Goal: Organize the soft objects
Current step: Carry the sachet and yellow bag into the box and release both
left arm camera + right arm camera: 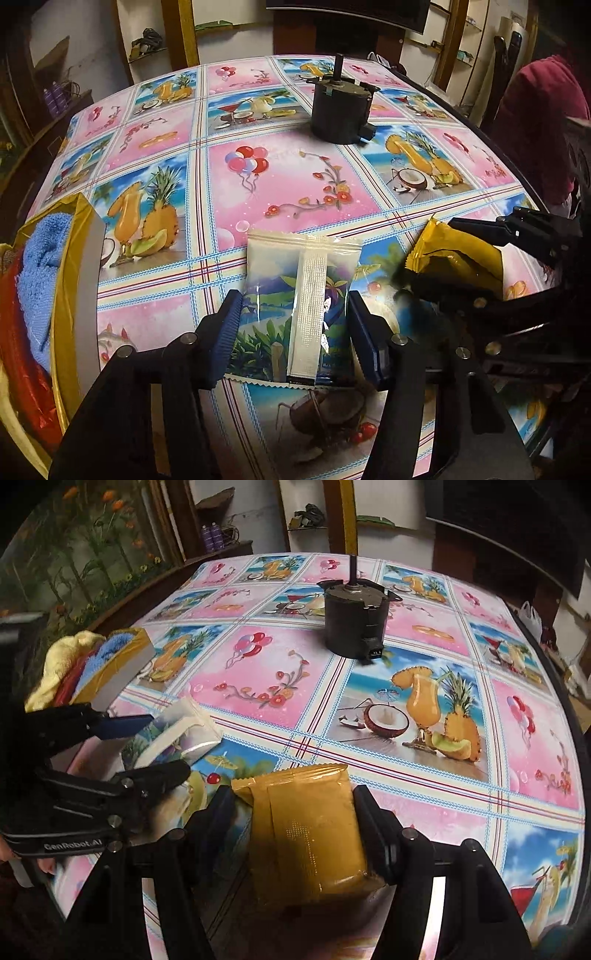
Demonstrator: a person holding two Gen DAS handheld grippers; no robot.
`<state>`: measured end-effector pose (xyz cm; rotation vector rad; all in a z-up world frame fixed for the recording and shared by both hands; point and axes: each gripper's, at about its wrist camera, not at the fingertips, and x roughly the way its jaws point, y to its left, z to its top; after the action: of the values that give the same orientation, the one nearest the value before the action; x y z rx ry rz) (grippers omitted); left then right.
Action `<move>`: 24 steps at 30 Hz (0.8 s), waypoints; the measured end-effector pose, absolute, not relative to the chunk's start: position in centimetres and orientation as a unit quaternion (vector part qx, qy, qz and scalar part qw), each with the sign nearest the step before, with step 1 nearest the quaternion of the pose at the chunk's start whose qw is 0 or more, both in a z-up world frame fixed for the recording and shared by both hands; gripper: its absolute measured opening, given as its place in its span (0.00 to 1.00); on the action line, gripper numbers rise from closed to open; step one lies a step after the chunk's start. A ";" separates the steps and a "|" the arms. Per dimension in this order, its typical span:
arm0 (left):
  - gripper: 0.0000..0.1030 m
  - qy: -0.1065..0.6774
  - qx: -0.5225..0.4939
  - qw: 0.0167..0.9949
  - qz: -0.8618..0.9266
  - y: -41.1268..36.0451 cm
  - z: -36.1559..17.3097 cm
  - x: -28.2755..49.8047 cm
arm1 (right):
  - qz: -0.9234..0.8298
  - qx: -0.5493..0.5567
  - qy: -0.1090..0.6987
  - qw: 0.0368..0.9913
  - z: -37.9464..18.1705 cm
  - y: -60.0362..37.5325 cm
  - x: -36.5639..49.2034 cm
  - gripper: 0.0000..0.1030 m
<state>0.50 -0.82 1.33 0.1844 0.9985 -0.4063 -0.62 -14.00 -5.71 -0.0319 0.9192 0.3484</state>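
A soft packet (299, 302) printed with a beach scene and a white back seam sits between the blue pads of my left gripper (295, 299), which is shut on its two sides. From the right wrist view the same packet (181, 727) hangs tilted above the cloth in the left gripper (170, 742). My right gripper (293, 794) is shut on a plump yellow packet (310, 823), pads pressing both long edges. That yellow packet (458, 258) and the right gripper (424, 254) show at the right of the left wrist view.
A gold-lined box (74, 258) at the table's left edge holds a blue towel (40, 251), red cloth and a yellow cloth (62, 653). A black motor (338, 110) stands mid-table on the patterned tablecloth (288, 173). A person in maroon (535, 110) sits at the right.
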 end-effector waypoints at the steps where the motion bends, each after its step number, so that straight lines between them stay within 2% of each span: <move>1: 0.53 0.474 0.081 0.855 -0.193 -0.7 1.4 0.2 | 0.163 -0.038 0.439 0.883 -5.8 -13.5 -0.8 0.64; 4: 0.53 0.464 0.051 0.862 -0.196 0.2 2.2 -1.0 | 0.162 -0.052 0.437 0.883 -5.9 -13.3 -0.9 0.63; 7: 0.53 0.444 0.020 0.874 -0.197 1.8 3.8 -2.9 | 0.154 -0.036 0.436 0.886 -5.7 -14.3 -0.7 0.47; 9: 0.53 0.427 -0.004 0.883 -0.195 3.4 5.1 -4.3 | 0.160 -0.009 0.438 0.884 -5.6 -15.1 -0.5 0.44; 17: 0.53 0.389 -0.117 0.904 -0.133 14.2 8.3 -9.2 | 0.158 0.020 0.412 0.897 -4.7 -15.2 -0.7 0.43; 24: 0.53 0.377 -0.139 0.915 -0.029 21.5 8.1 -11.6 | 0.208 0.036 0.410 0.887 -1.5 -10.4 -1.5 0.43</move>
<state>-11.59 21.53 8.07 -0.2854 0.7762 -0.0596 -1.54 -10.37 -1.52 0.0751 0.8531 0.4317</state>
